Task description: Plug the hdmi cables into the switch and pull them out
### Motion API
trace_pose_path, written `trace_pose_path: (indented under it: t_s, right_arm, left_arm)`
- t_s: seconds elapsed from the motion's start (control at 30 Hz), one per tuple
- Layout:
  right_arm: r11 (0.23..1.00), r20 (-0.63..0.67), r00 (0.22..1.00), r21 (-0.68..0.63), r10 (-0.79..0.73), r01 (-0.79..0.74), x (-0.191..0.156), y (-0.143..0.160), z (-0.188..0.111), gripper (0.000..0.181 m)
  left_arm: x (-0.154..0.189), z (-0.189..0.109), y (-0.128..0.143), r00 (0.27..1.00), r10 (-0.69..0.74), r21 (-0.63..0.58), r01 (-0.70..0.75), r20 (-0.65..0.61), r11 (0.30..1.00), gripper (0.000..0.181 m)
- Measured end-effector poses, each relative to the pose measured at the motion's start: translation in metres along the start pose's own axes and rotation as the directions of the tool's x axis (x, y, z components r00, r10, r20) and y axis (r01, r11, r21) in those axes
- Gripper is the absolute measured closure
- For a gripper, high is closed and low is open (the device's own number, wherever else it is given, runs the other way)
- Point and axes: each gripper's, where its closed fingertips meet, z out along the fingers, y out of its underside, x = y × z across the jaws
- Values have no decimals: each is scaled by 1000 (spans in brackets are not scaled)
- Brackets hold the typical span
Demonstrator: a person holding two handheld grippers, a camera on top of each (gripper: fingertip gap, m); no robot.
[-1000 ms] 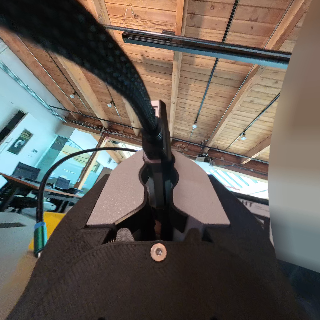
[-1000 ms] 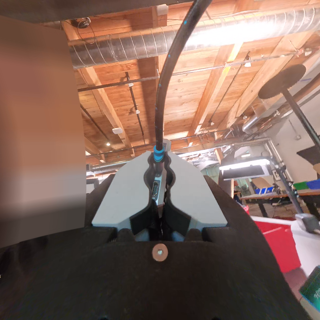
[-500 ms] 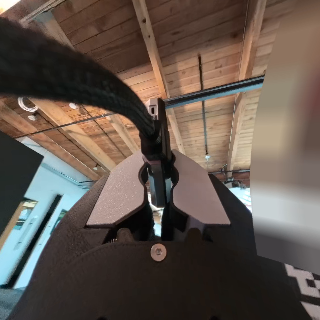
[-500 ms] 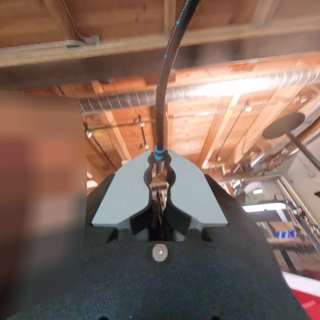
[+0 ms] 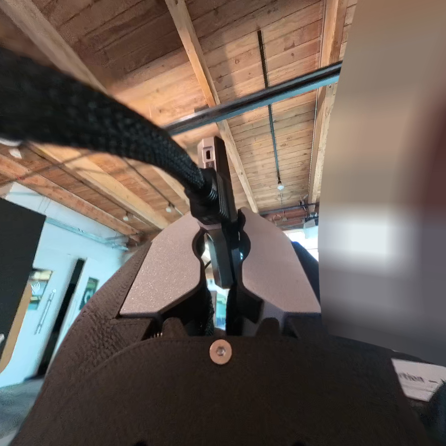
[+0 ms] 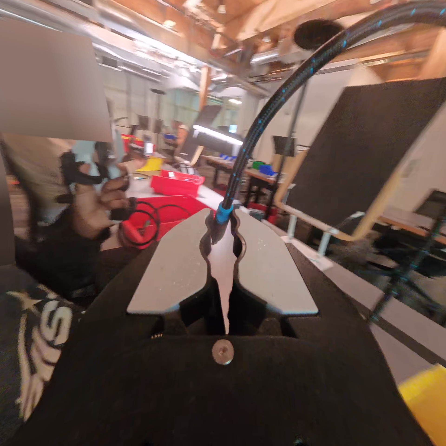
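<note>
My left gripper (image 5: 220, 217) points up at the wooden ceiling and is shut on the HDMI switch (image 5: 223, 193), a thin dark slab standing on edge between the fingers. A thick black braided cable (image 5: 96, 115) is plugged into the switch's left side and arcs away to the left. My right gripper (image 6: 221, 213) is shut on the plug (image 6: 217, 229) of a thinner black cable with blue flecks (image 6: 265, 115), just below its blue collar (image 6: 223, 212). This cable curves up and to the right. The plug is free, and the switch does not show in the right wrist view.
In the right wrist view, a person's hand (image 6: 96, 205) is blurred at the left, with thin black wires beside it. Red bins (image 6: 178, 185) stand on a white table (image 6: 337, 277) beyond. A tall black panel (image 6: 362, 156) is at the right. A yellow object (image 6: 424, 398) is at the bottom right.
The right gripper's plug has come away from the switch. The gripper has swung down from facing the ceiling to facing across the room. The left gripper has tilted slightly, still holding the switch.
</note>
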Motion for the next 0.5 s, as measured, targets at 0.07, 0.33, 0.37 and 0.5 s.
trace_pose_path:
  t_s: [0.07,0.33,0.37,0.5]
  right_arm:
    - [999,-126,991,1,-37,38,20,-5,-21,168]
    - [985,-362,932,-161,-9,-53,73,26,-88,167]
    - [980,-364,931,-183,3,-74,76,32,-92,166]
    - [940,-378,925,-297,44,-167,89,65,-106,166]
  left_arm:
    - [-4,1,9,999,-35,-60,36,8,998,158]
    - [-6,2,21,998,-63,-71,65,22,995,158]
    - [-7,2,21,997,-72,-70,73,21,995,158]
    - [-8,3,24,996,-90,-73,91,14,993,158]
